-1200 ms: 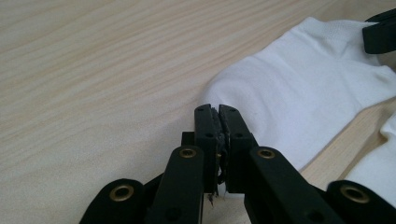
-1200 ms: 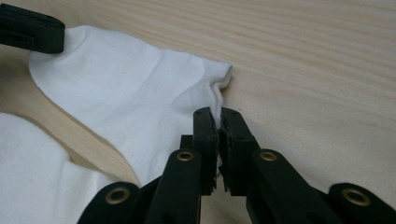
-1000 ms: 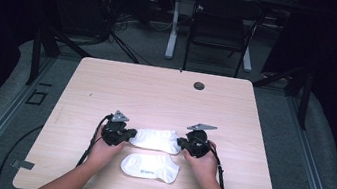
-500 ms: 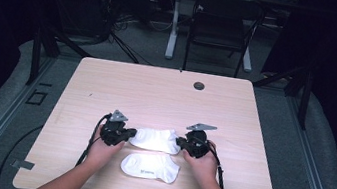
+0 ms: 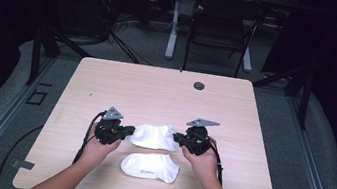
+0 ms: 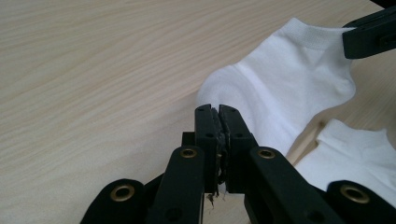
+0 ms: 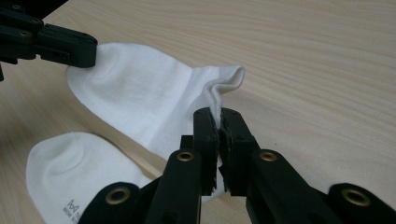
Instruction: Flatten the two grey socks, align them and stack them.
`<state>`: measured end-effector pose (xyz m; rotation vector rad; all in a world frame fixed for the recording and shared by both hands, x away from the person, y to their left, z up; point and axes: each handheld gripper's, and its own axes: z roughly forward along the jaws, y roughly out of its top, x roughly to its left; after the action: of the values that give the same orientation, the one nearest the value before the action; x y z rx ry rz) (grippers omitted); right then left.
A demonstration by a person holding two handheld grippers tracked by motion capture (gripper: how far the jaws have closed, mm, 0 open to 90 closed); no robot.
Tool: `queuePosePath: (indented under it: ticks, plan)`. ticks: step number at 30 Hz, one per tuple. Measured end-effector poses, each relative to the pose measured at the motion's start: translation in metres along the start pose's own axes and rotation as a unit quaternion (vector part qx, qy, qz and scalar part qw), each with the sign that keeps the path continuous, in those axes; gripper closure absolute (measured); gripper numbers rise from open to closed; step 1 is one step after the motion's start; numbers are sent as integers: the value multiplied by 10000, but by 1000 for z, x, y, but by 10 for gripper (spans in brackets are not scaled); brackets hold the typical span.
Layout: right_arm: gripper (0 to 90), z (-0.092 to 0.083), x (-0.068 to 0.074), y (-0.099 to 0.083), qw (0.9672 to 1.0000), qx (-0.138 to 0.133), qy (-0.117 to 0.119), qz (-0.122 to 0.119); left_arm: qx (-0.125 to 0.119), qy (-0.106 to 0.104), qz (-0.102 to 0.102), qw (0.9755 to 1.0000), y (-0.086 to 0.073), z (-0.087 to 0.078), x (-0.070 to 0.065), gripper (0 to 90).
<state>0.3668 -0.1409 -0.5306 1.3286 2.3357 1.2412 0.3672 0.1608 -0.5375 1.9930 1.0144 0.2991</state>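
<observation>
High view is showing, nearest the person, a second white sock point(image 5: 150, 166) lying flat on the bench point(image 5: 156, 93) between the two forearms (a small printed mark is showing on it). Just beyond it, the upper white sock point(image 5: 152, 136) is being held stretched between both claws. The left claw point(image 5: 131, 131) is clamping the sock's left end, at the toe, its jaws pressed together on the cloth; in the left gripper view the left claw point(image 6: 217, 108) is pinching a fold of the sock point(image 6: 285, 88). The right claw point(image 5: 176, 137) is gripping the right end, at the cuff; in the right gripper view the right claw point(image 7: 218, 113) is biting the ribbed cuff of the sock point(image 7: 140, 93). Farther off, a small dark round fitting point(image 5: 199, 85) is sitting near the bench's far edge, and a chair point(image 5: 222, 26) is standing on the floor behind.
</observation>
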Motion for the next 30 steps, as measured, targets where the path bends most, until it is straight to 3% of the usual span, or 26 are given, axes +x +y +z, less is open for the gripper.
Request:
queuePosePath:
  ticks: [14,21,30]
  plan:
    - [860,-23,22,7,9994,-11,92,-328,-76,-89,161,9998,1,-18,-12,872]
    - [860,-27,26,3,9992,21,123,-377,26,-86,140,9999,-3,-28,-16,872]
    - [860,-36,36,-9,9991,51,219,-351,-71,-325,29,9994,-15,-41,-24,872]
